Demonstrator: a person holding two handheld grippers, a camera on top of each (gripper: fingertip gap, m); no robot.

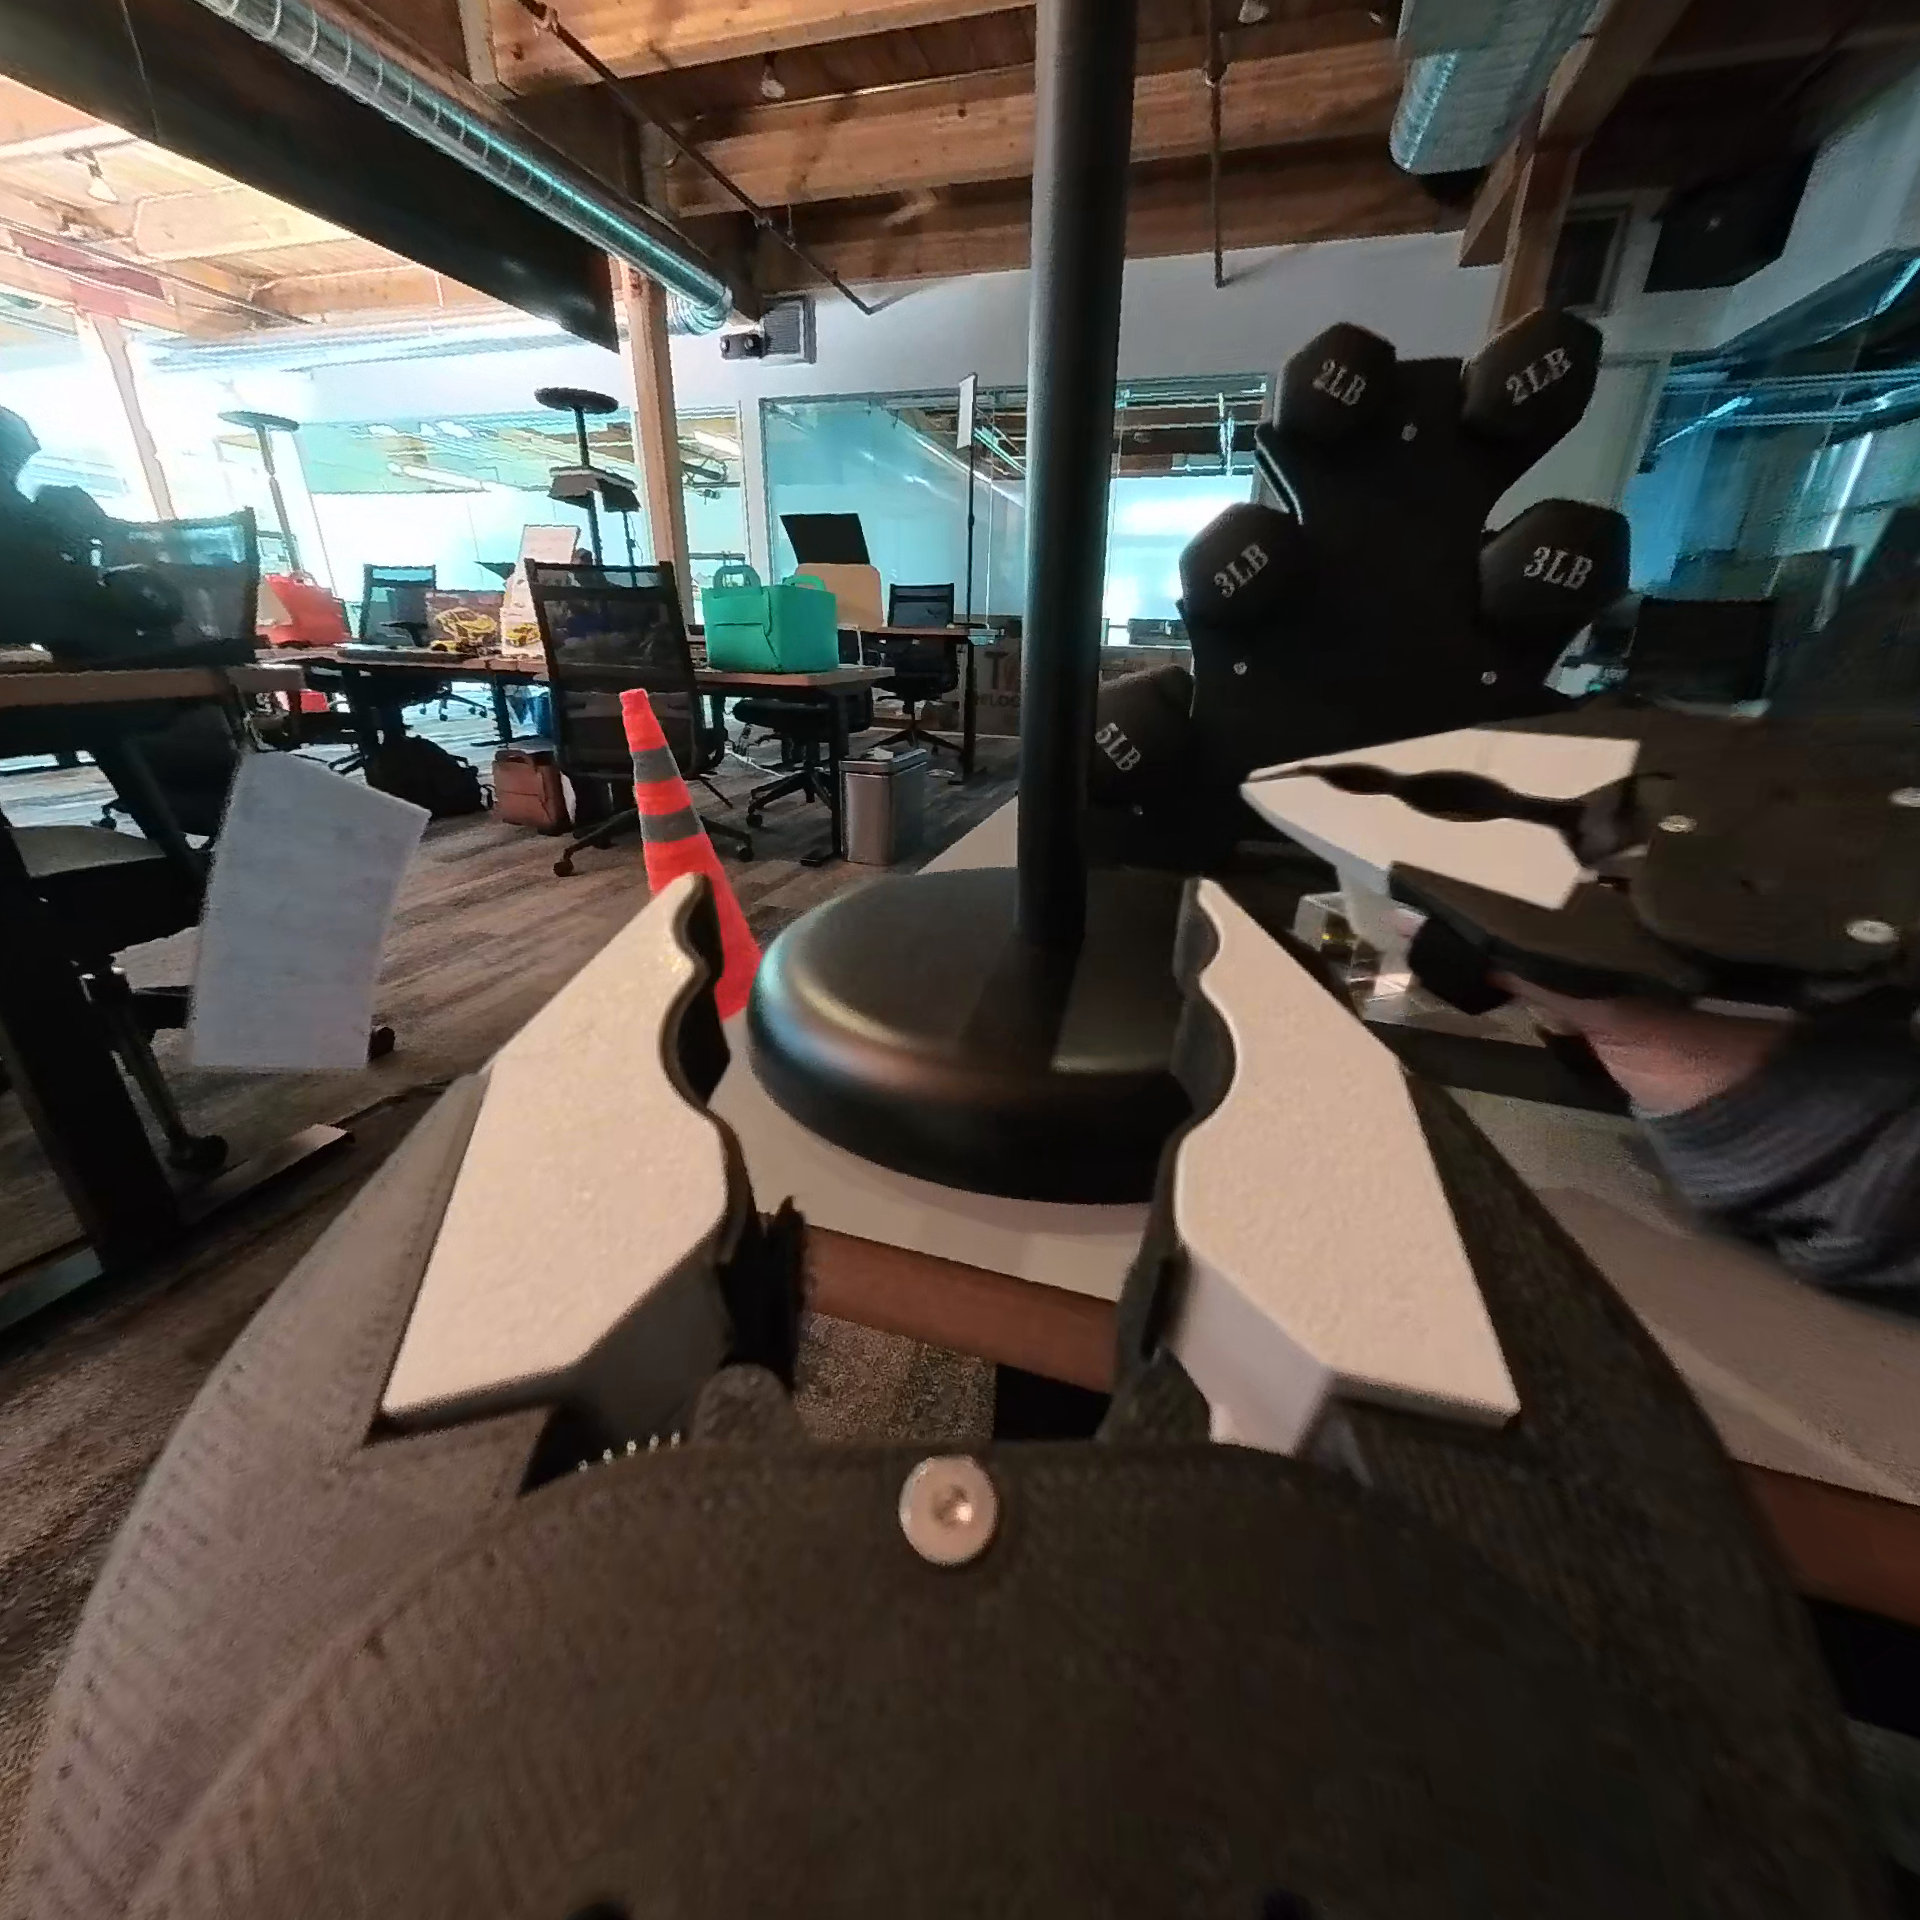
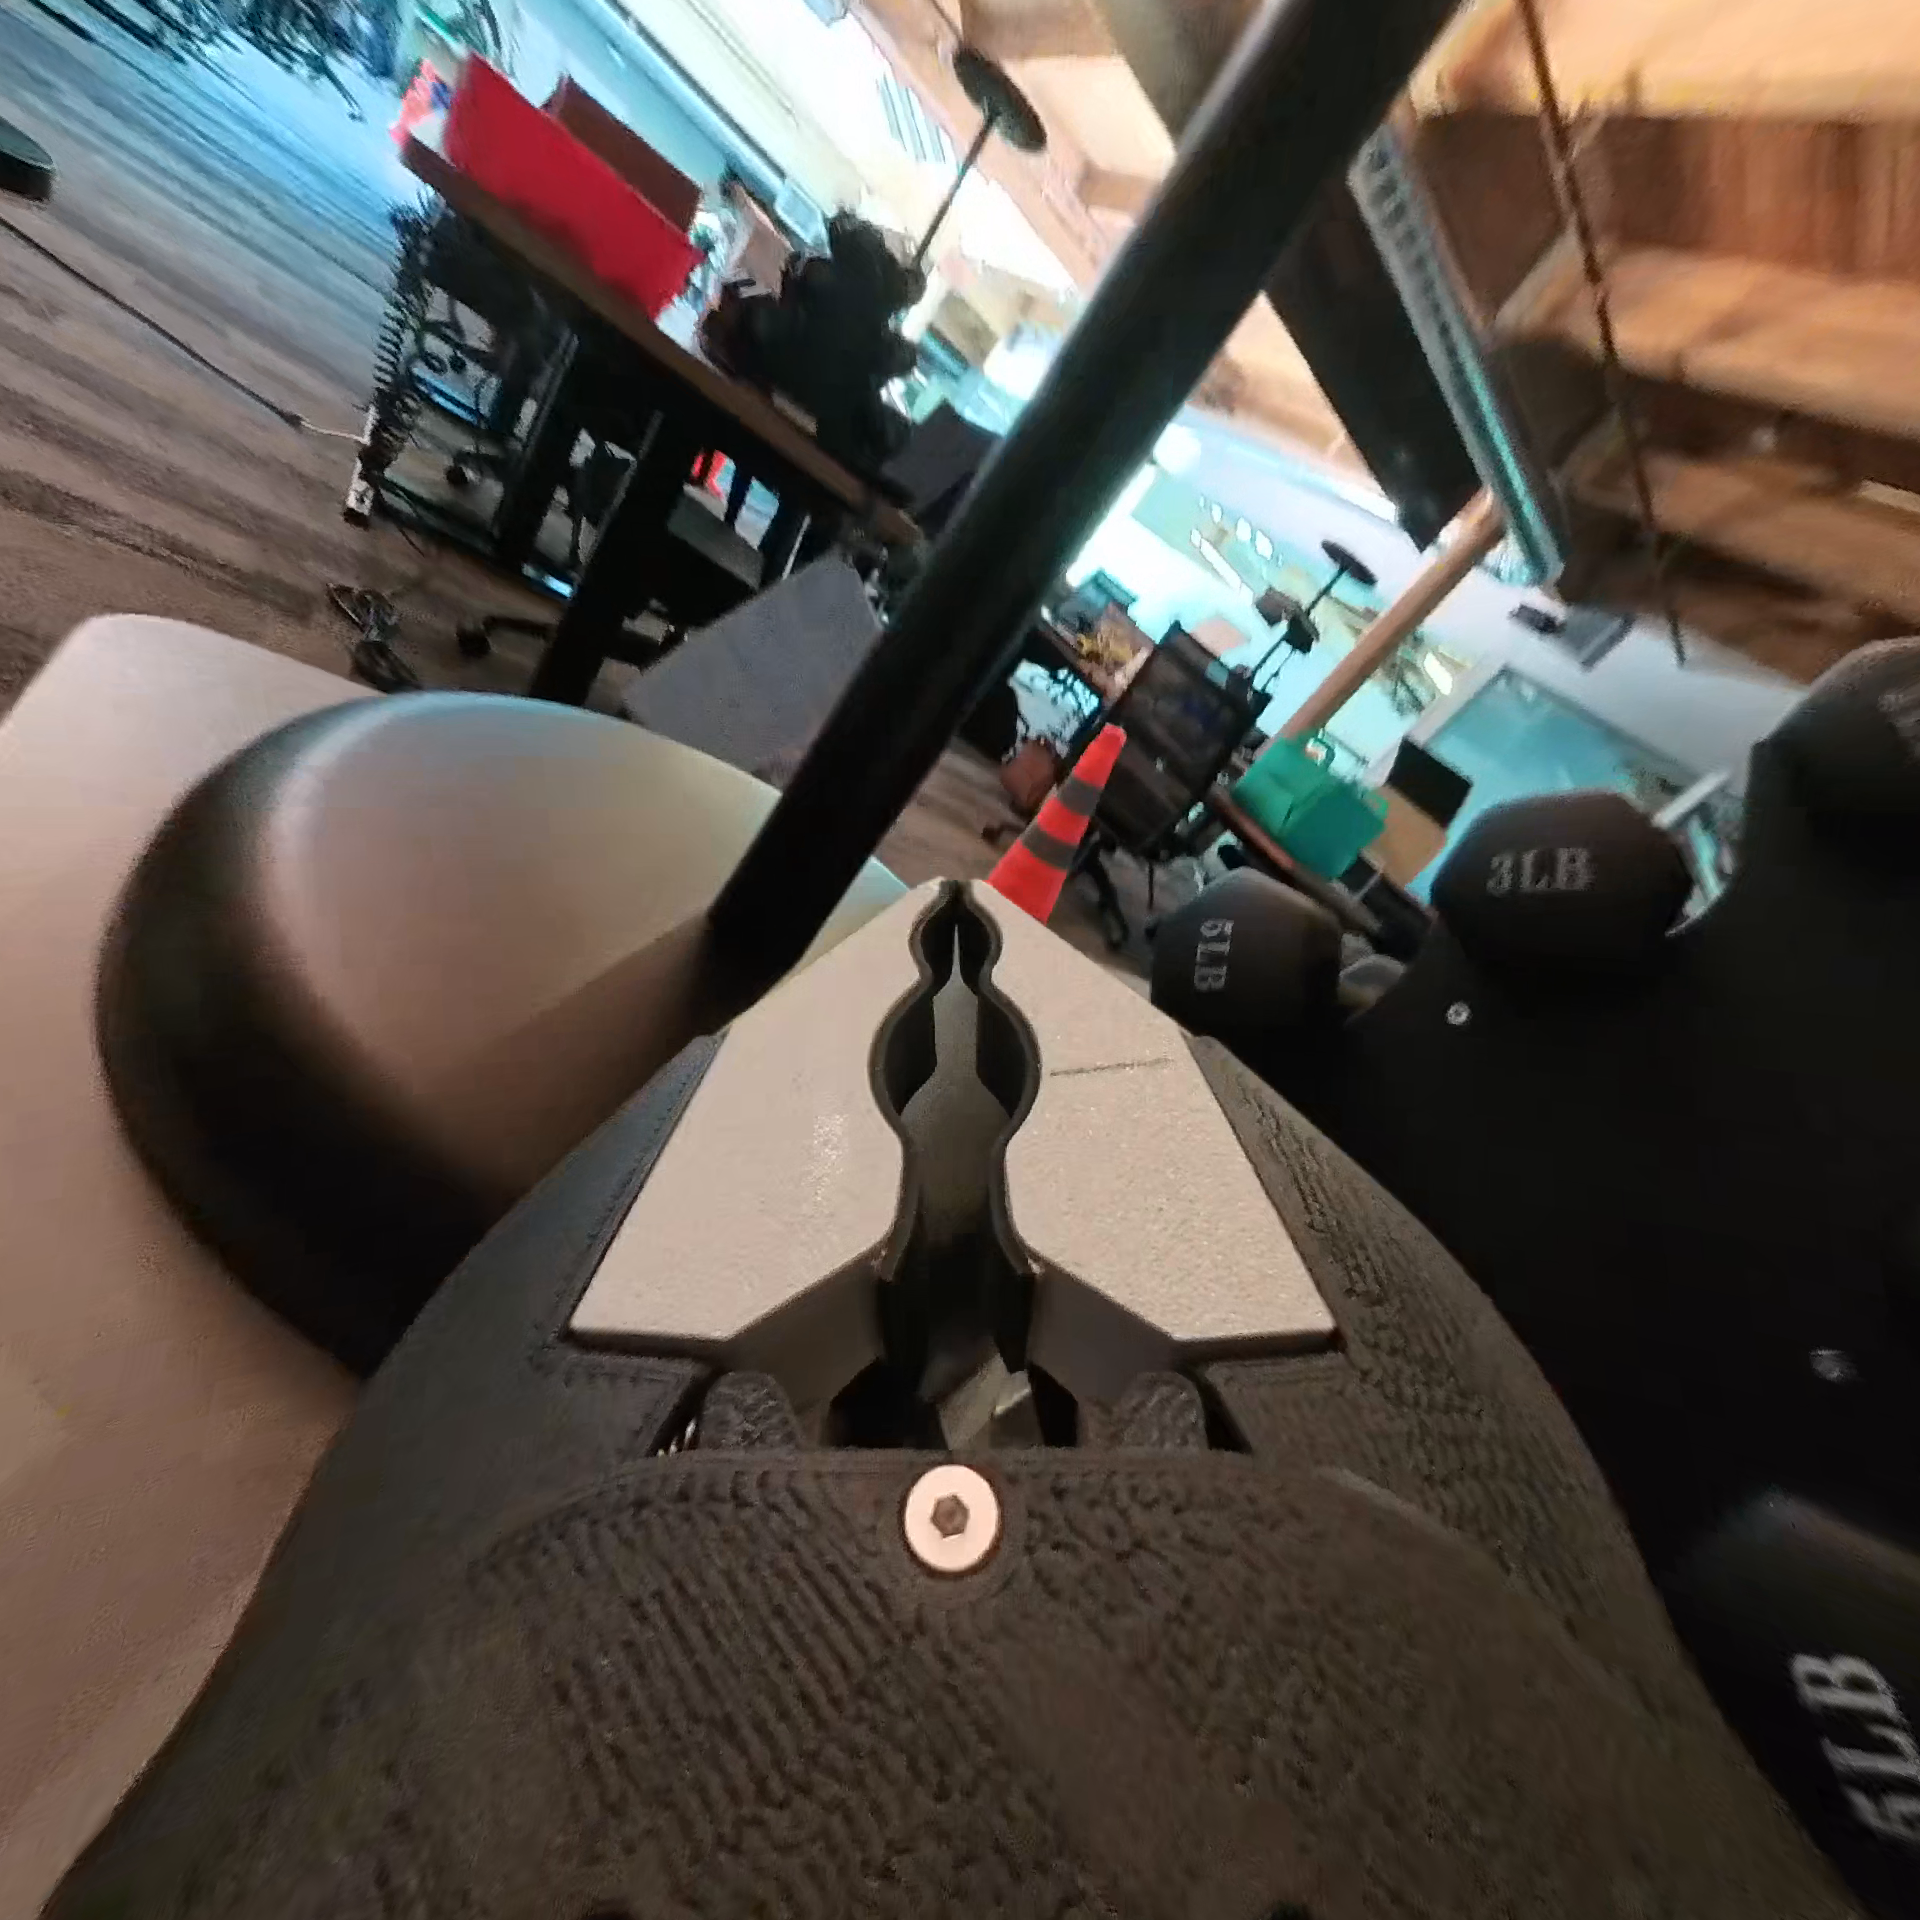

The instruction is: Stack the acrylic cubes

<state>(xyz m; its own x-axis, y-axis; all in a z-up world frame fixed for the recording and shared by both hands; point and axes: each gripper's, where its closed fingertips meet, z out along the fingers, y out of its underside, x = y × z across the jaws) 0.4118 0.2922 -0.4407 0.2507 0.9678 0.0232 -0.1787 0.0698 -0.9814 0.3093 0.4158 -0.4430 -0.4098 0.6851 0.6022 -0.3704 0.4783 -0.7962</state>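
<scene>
Black rack [image 1: 1382,582] holds dumbbells (some slots hidden); left gripper [image 1: 940,971] gapes around lamp base [image 1: 935,1029], right gripper [image 2: 956,904] closed, empty.

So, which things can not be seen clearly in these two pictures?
- Black pole: its top is cut off by the upper edge in both views.
- Round base: the left gripper's open fingers hide its sides, so contact is unclear.
- Dumbbell rack: cut off by the right edge, blurred.

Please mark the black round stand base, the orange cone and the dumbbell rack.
black round stand base [image 1: 914,997], left wrist view, its domed top.
orange cone [image 1: 665,800], left wrist view, its striped middle.
dumbbell rack [image 1: 1382,623], left wrist view, its black frame.
</scene>
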